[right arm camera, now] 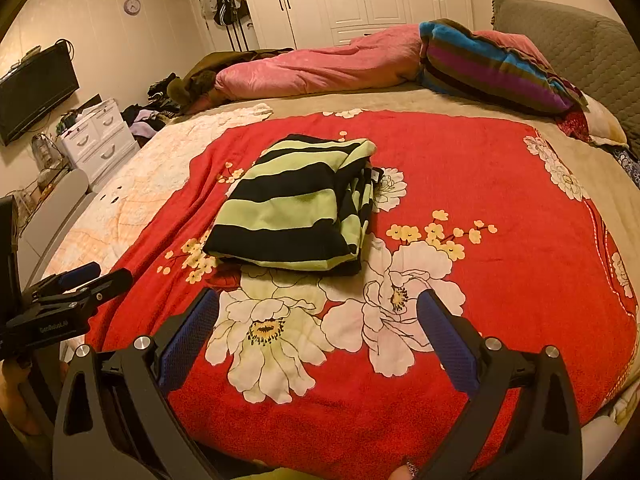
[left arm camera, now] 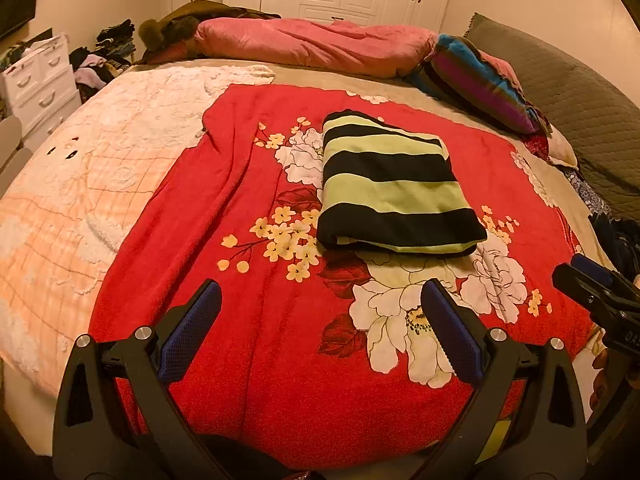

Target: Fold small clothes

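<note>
A striped garment (left arm camera: 394,188) in black and pale green lies folded into a neat rectangle on the red floral blanket (left arm camera: 240,208). In the right wrist view the same garment (right arm camera: 296,204) shows its stacked layers along its right side. My left gripper (left arm camera: 320,292) hovers open over the blanket, short of the garment's near edge, with nothing between its blue pads. My right gripper (right arm camera: 318,300) is also open and holds nothing, just in front of the garment. Each gripper shows at the edge of the other's view: the right gripper (left arm camera: 588,276), the left gripper (right arm camera: 96,274).
A pink duvet (left arm camera: 312,44) and a striped cushion (left arm camera: 476,76) lie along the far side of the bed. A grey headboard (left arm camera: 568,92) stands at the right. White drawers (left arm camera: 40,76) and piled clothes sit at the left. A peach-white quilt (left arm camera: 100,168) covers the bed's left part.
</note>
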Available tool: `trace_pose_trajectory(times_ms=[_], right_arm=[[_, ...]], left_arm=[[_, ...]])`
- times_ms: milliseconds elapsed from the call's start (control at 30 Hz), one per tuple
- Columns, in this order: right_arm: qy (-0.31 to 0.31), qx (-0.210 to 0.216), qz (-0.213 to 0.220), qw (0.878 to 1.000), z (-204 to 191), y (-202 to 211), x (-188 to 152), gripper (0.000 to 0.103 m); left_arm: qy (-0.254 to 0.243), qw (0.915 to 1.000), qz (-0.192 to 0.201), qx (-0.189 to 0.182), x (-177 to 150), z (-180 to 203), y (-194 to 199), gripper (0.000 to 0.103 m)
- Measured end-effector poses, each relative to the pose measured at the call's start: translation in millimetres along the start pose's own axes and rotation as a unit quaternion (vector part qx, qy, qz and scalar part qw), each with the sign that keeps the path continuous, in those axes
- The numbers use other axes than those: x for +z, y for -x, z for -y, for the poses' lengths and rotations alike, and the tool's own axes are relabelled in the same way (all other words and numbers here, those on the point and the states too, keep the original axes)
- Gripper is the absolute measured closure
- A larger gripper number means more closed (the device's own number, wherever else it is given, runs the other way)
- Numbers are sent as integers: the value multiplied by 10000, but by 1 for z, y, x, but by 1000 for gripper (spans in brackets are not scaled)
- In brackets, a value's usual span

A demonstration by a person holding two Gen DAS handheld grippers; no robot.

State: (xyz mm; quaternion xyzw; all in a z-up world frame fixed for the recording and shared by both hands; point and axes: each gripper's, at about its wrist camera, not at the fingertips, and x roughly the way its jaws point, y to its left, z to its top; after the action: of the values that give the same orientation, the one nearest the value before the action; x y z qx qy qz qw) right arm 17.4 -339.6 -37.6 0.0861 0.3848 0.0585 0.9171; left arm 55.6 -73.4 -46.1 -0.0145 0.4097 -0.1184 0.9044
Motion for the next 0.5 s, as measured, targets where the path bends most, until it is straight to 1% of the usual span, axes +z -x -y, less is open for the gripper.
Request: trace_pose_trajectory(times_ms=[500], right_arm=[[-18,-3,-40,10000,-2,-1,-6,4]], left_arm=[[-110,9997,-34,194,0,2,-1,9]])
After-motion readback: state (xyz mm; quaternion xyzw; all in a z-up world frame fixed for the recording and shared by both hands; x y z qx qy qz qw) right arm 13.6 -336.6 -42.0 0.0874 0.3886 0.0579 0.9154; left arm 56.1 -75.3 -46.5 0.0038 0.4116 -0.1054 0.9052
